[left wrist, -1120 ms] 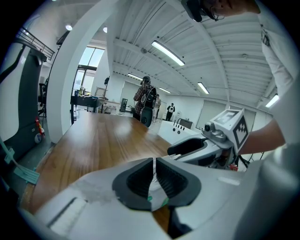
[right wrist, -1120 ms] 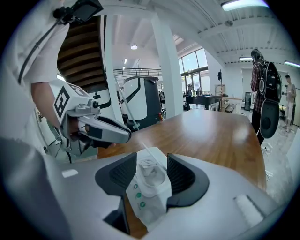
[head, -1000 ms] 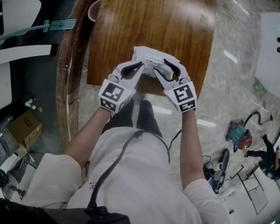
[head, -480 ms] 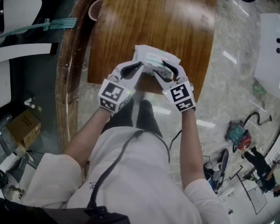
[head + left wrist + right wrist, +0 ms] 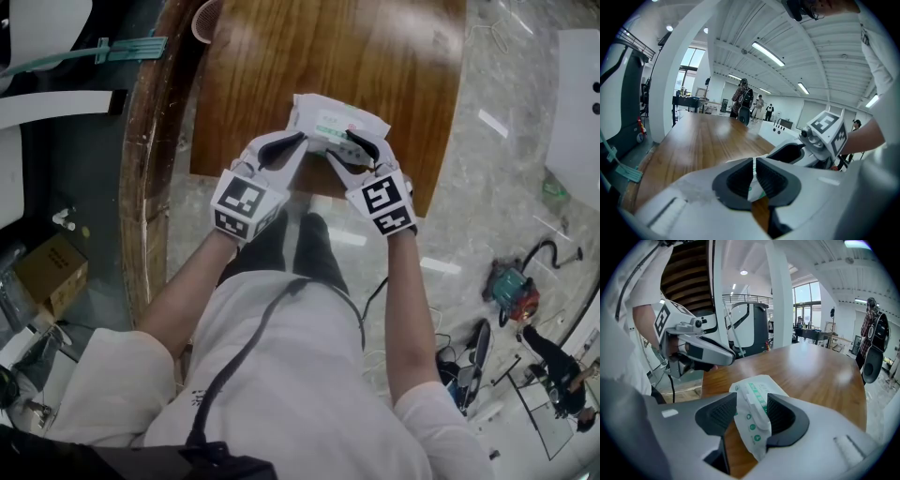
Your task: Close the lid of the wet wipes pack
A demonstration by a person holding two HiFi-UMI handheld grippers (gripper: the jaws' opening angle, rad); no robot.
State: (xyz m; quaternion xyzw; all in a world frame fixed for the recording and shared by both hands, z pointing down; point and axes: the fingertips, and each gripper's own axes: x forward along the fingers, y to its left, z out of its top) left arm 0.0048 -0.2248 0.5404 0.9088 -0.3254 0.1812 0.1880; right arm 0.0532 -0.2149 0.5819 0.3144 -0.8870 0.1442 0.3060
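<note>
A white wet wipes pack (image 5: 339,119) with green print lies near the front edge of the wooden table (image 5: 281,66). My left gripper (image 5: 302,142) is shut on the thin left edge of the pack (image 5: 751,186), with the film pinched between its pads. From the right, my right gripper (image 5: 343,143) stands open astride the pack (image 5: 751,430). The white lid (image 5: 757,405) lies along the pack's top between the dark pads (image 5: 780,414), and I see no squeeze on it. The left gripper (image 5: 701,350) shows in the right gripper view, the right gripper (image 5: 801,151) in the left gripper view.
The table's front edge (image 5: 309,192) runs just under both grippers, with my legs below it. On the floor are a cardboard box (image 5: 52,272) at left and a red and teal tool (image 5: 511,289) with cables at right. People (image 5: 745,98) stand beyond the far end of the table.
My right gripper has edged left and down over the pack, rolling slightly. The left gripper has kept its hold and place.
</note>
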